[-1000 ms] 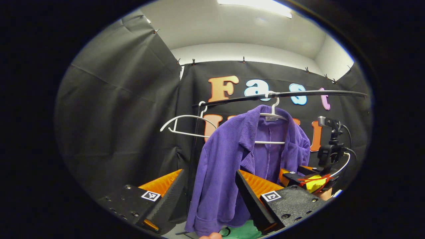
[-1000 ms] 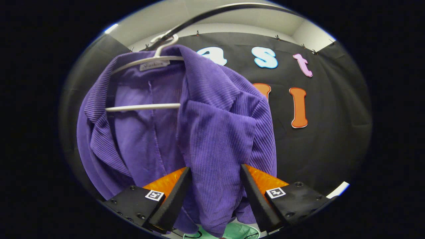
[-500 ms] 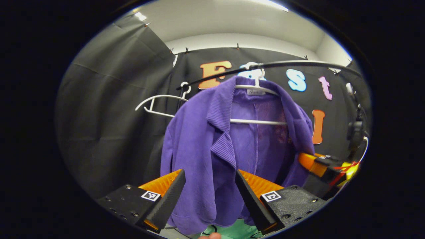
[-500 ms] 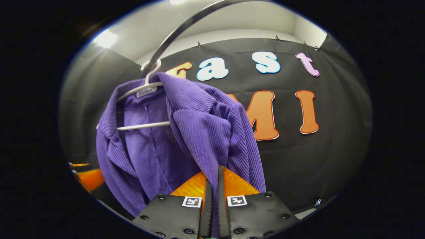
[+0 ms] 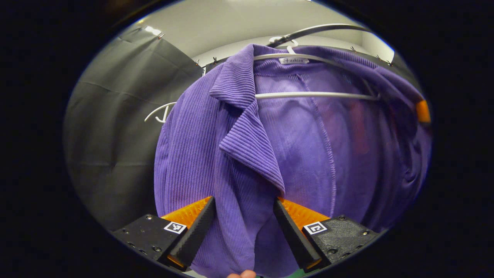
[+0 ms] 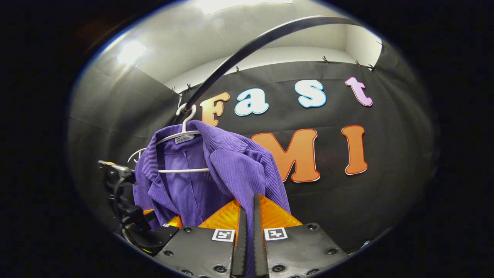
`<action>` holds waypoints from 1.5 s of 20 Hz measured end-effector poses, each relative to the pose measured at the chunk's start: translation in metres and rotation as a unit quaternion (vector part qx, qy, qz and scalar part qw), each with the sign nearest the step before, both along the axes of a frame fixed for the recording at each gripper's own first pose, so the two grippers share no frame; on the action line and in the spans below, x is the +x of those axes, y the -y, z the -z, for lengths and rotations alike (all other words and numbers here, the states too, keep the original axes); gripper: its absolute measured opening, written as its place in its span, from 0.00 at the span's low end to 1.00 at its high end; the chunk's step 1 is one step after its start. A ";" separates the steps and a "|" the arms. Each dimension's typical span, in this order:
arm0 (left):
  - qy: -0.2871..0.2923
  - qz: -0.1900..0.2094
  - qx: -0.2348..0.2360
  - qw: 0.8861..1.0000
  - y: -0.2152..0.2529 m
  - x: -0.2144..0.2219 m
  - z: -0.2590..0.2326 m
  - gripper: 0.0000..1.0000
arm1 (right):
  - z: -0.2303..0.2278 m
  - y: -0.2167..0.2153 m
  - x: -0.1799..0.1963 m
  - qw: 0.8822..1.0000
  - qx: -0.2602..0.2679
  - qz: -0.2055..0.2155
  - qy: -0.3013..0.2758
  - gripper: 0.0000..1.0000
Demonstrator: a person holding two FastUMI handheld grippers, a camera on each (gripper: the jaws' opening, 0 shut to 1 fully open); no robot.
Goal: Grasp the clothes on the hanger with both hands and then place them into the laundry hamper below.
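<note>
Since a second ago the left gripper (image 5: 240,226) has pushed in close to the jacket (image 5: 270,146), and the right gripper (image 6: 247,231), spread then, has clamped together on the cloth and drawn back from the rail.

Largest first: the purple jacket hangs from a white hanger (image 6: 181,135) on the dark rail (image 6: 262,38), its long axis running straight down. From the right gripper view it sits left of centre, with its right shoulder and sleeve pulled near and low into the right gripper's fingers, both pressing on a thin fold. In the left gripper view the left front panel drops between the left gripper's fingers, which stand spread, the lapel (image 5: 247,143) just above them; I cannot tell whether either finger touches the cloth. A second, bare hanger (image 5: 162,112) shows far left.

By my reading, the left gripper is the one yet to act: the panel lies dead ahead between its fingers, so closing there would complete the two-handed hold.
</note>
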State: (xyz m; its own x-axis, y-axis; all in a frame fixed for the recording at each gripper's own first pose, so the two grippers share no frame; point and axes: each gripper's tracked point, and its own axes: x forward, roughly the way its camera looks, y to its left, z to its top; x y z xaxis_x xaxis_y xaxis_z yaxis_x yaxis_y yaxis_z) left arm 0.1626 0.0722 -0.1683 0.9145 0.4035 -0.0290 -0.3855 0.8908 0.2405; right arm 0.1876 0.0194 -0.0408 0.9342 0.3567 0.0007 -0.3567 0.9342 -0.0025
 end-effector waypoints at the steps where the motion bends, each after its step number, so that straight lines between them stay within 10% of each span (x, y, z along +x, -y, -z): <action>1: 0.004 -0.013 0.021 1.000 -0.005 0.001 0.000 0.94 | -0.001 -0.002 -0.002 1.000 -0.003 -0.006 0.002 0.14; 4: 0.008 -0.060 0.063 0.996 -0.030 -0.001 -0.005 0.98 | -0.001 -0.004 -0.002 1.000 -0.006 -0.017 0.002 0.15; 10: -0.007 -0.031 0.052 0.998 -0.055 -0.035 -0.033 0.08 | 0.002 0.000 0.002 1.000 -0.011 0.014 0.003 0.14; 30: 0.083 0.193 -0.026 0.977 -0.014 -0.103 -0.235 0.06 | -0.065 0.018 0.024 0.979 -0.024 0.147 0.141 0.14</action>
